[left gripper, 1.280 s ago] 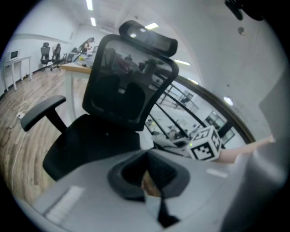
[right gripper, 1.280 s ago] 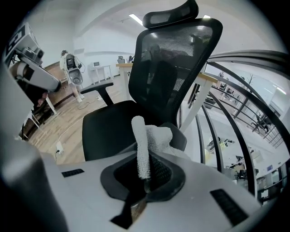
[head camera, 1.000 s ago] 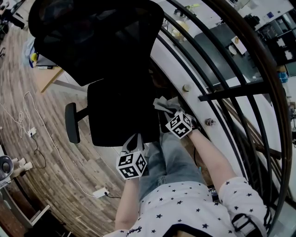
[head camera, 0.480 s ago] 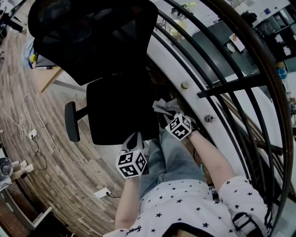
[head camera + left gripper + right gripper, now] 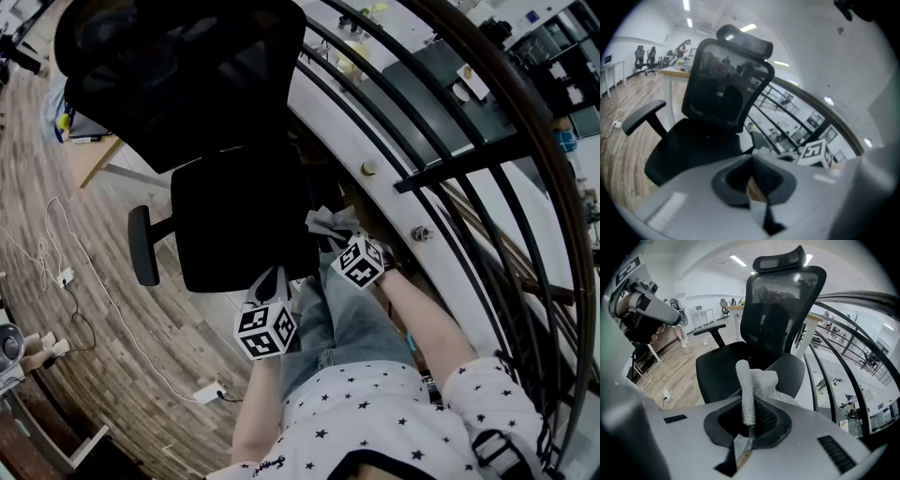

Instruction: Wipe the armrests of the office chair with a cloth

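The black office chair (image 5: 234, 225) stands in front of me, its mesh back (image 5: 780, 305) upright. My right gripper (image 5: 337, 236) is shut on a pale grey cloth (image 5: 751, 383), which sticks up from the jaws and drapes toward the chair's near armrest pad (image 5: 790, 369). In the head view the cloth (image 5: 326, 222) lies at the seat's right edge and the pad under it is hidden. The far armrest (image 5: 142, 246) juts out at the seat's left. My left gripper (image 5: 272, 286) hovers at the seat's front edge, shut with nothing in it (image 5: 752, 180).
A curved black railing (image 5: 450, 159) runs close along the right of the chair and my right arm. Cables and a power strip (image 5: 208, 392) lie on the wooden floor at the left. A desk (image 5: 677, 72) stands behind the chair.
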Demonstrator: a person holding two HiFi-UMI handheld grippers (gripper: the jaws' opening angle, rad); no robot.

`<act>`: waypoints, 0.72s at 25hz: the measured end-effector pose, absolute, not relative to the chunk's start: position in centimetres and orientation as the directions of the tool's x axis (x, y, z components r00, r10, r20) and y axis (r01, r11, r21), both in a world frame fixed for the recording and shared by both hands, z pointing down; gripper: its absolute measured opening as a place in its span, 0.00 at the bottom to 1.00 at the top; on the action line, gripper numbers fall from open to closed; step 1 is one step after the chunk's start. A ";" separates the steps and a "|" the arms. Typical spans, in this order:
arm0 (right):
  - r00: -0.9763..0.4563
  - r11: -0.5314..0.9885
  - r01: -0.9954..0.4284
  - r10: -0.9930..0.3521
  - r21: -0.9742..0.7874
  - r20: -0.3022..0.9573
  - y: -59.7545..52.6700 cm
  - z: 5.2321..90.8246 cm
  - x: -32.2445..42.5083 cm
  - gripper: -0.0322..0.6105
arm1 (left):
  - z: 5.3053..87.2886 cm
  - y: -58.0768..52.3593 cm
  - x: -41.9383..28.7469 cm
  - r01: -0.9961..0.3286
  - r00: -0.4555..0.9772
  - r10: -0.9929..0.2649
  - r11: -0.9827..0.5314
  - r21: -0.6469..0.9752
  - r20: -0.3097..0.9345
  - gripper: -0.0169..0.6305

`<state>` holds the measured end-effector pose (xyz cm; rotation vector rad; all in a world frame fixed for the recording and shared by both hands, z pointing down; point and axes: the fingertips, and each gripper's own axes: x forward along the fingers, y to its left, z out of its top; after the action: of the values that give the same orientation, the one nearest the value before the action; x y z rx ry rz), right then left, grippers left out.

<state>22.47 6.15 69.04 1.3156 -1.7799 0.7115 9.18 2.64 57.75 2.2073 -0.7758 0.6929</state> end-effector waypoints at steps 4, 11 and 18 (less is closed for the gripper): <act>-0.149 0.303 -0.953 -0.502 0.012 0.852 6.8 69.0 22.0 0.09 | 57.7 2.8 9.0 -0.686 0.682 -0.320 -0.590 0.425 0.658 0.04; -0.148 0.298 -0.955 -0.499 0.008 0.854 7.8 69.0 21.1 0.09 | 57.6 3.1 8.5 -0.683 0.685 -0.319 -0.595 0.424 0.655 0.04; -0.158 0.312 -0.950 -0.490 0.003 0.858 8.8 68.8 20.0 0.09 | 57.3 3.4 8.3 -0.680 0.688 -0.318 -0.596 0.427 0.652 0.04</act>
<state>20.04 8.76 68.75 1.2929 -1.7816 0.7284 8.25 3.39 57.34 2.2193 -0.7607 0.6896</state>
